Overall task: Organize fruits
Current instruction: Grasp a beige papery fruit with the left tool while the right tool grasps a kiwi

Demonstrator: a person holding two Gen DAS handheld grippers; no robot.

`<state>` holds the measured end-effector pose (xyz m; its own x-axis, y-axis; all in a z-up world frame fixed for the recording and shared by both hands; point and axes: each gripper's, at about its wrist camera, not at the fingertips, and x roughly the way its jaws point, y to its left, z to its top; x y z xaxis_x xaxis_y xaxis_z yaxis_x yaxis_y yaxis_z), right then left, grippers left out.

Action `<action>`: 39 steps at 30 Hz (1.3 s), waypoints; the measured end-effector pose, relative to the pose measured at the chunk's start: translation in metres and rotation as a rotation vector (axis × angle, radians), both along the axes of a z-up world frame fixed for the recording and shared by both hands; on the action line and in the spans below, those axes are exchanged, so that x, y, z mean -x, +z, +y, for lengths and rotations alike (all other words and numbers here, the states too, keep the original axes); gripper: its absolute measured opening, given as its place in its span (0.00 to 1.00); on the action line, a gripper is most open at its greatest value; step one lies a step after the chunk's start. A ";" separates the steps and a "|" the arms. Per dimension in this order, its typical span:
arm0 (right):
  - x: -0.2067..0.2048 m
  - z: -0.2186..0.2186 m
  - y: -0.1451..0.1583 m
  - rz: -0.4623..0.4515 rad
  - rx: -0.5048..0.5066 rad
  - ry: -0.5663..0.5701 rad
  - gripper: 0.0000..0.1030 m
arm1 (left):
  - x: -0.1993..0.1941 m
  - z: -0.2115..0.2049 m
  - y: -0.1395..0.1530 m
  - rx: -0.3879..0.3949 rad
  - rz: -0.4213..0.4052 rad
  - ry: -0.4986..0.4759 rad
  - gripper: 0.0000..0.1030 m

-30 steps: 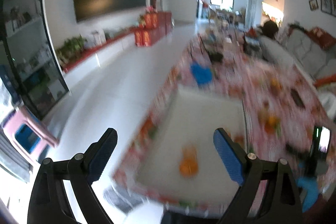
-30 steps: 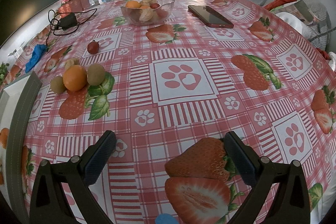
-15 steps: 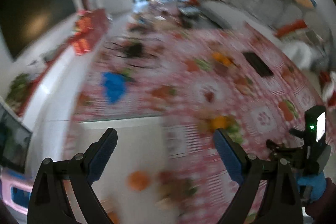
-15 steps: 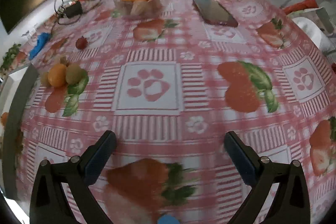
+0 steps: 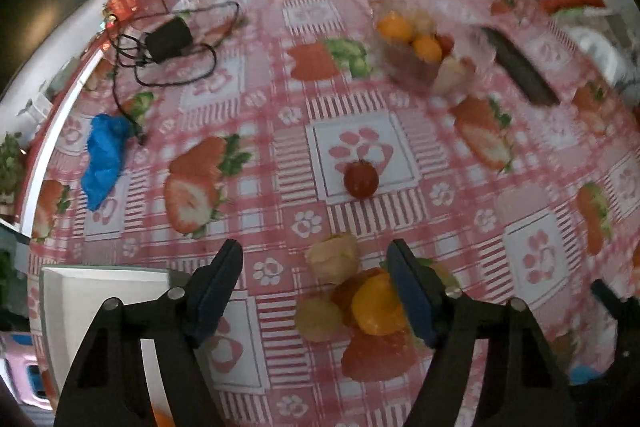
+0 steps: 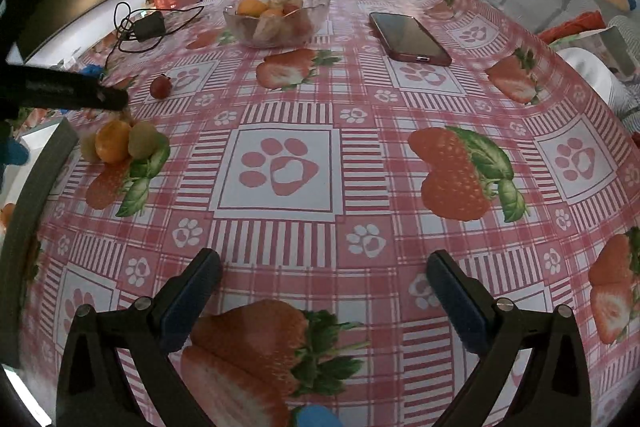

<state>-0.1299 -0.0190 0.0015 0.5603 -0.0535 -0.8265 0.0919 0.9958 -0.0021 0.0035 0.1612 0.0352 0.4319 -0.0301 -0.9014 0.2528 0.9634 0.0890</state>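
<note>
Both the left gripper (image 5: 314, 263) and right gripper (image 6: 322, 273) are open and empty, the left poised over a loose cluster of an orange (image 5: 376, 305) and pale fruits beside the white tray (image 5: 100, 285), suggesting most sorting remains, with a red fruit (image 5: 361, 179) lying farther off.

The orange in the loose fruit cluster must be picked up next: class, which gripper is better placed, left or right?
Left. The left gripper is open right over the cluster, its finger beside the orange. The right gripper is open over bare tablecloth, far from it.
</note>
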 end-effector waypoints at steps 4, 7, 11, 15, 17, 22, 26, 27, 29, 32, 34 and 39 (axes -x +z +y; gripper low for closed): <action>0.000 0.000 0.000 0.000 0.000 0.000 1.00 | -0.009 0.002 -0.017 0.064 0.100 0.034 0.29; 0.000 0.000 0.000 0.000 0.000 0.000 1.00 | -0.005 0.002 -0.017 0.085 0.079 0.029 0.28; 0.000 0.000 -0.001 0.000 0.001 0.000 1.00 | 0.009 0.015 0.002 0.175 0.022 0.050 0.28; 0.000 0.001 0.000 0.001 0.002 -0.001 1.00 | 0.037 0.027 0.031 0.242 -0.050 0.045 0.28; 0.000 0.001 0.000 0.004 0.002 0.000 1.00 | 0.058 0.033 0.043 0.251 -0.091 0.030 0.28; -0.017 0.013 0.005 0.071 -0.072 0.063 1.00 | 0.114 0.059 0.044 0.277 -0.122 0.021 0.28; -0.043 0.042 0.009 0.085 -0.098 0.137 1.00 | 0.146 0.073 0.035 0.335 -0.096 0.038 0.29; -0.053 0.054 0.009 0.084 -0.080 0.163 1.00 | 0.155 0.076 0.035 0.338 -0.103 0.040 0.29; -0.064 0.070 0.009 0.083 -0.056 0.197 1.00 | 0.169 0.083 0.035 0.334 -0.119 0.045 0.29; -0.081 0.095 0.006 0.070 -0.005 0.250 0.99 | 0.182 0.093 0.033 0.323 -0.124 0.050 0.29; -0.088 0.107 0.003 0.068 0.022 0.272 0.83 | 0.188 0.099 0.029 0.322 -0.114 0.058 0.29; -0.092 0.120 0.005 0.045 0.011 0.281 0.27 | 0.197 0.111 0.025 0.289 -0.111 0.076 0.29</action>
